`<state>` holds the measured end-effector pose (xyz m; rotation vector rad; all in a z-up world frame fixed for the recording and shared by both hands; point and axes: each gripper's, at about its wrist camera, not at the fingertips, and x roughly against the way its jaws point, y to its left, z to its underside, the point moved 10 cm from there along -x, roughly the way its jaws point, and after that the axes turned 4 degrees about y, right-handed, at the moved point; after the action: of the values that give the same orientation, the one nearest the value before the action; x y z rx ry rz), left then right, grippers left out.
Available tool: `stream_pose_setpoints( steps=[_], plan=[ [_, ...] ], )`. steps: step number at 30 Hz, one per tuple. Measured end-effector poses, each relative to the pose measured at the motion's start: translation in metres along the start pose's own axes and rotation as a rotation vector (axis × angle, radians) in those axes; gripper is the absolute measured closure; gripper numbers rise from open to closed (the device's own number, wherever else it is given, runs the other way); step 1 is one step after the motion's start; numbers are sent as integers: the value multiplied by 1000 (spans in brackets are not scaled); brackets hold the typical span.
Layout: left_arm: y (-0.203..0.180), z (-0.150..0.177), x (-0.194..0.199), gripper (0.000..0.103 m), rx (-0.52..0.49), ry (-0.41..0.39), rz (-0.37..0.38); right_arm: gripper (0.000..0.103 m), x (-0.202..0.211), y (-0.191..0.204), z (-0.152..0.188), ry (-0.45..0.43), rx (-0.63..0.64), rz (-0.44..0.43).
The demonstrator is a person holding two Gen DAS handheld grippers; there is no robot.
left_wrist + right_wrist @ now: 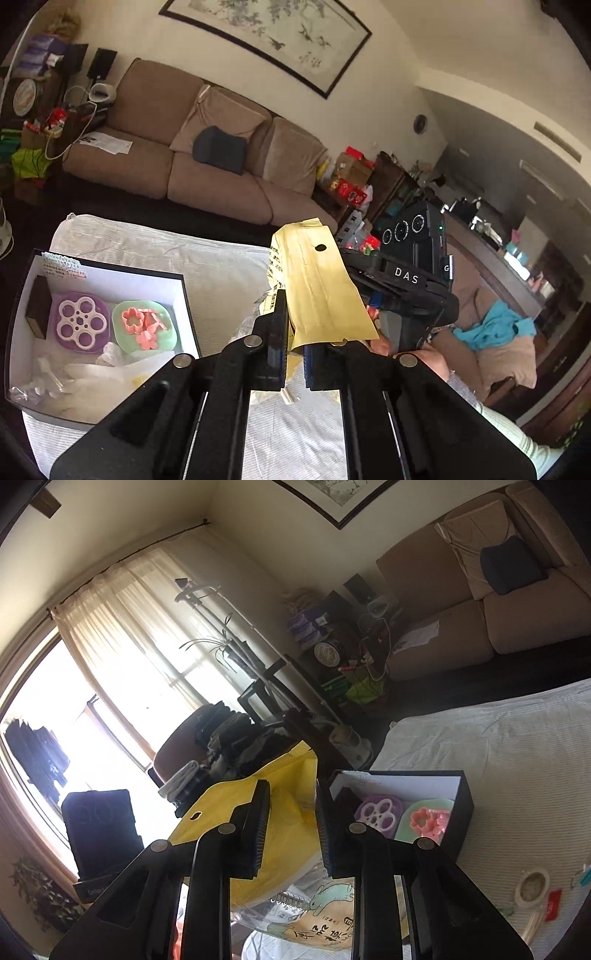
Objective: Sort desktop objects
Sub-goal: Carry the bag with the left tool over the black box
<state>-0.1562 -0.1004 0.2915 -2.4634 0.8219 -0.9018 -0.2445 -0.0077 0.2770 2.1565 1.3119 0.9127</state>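
Grippers, left (294, 354) (nearly closed) and right (291, 834), pinch yellow bag (321, 284).

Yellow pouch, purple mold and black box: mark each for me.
yellow pouch (325, 288), left wrist view, middle of its flat face
purple mold (79, 323), left wrist view, its white flower cutter
black box (466, 803), right wrist view, right outer wall

A brown sofa (192, 147) is sitting against the wall under a large framed ink painting (269, 35), a dark blue cushion (218, 147) lying on its seat. Sunlight is pouring through a pale curtain (122, 627) — a spindly potted plant (221, 646) standing beside it.
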Motion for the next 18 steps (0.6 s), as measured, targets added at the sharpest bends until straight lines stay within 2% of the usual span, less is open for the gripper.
stream_pose_setpoints(
  steps=[5, 8, 11, 14, 18],
  plan=[
    [59, 0, -19, 97, 115, -4, 10, 79, -61, -23, -2, 16, -63, -38],
    [92, 15, -35, 97, 210, 7, 67, 79, -83, -46, 7, 24, -101, -45],
    [118, 35, -51, 97, 273, 36, 93, 79, -92, -65, 20, 41, -121, -32],
    [148, 65, -67, 97, 345, 86, 57, 79, -105, -78, 36, 106, -79, 39],
    [191, 113, -83, 97, 405, 219, -51, 80, -147, -90, 73, 260, -27, 139]
  ],
)
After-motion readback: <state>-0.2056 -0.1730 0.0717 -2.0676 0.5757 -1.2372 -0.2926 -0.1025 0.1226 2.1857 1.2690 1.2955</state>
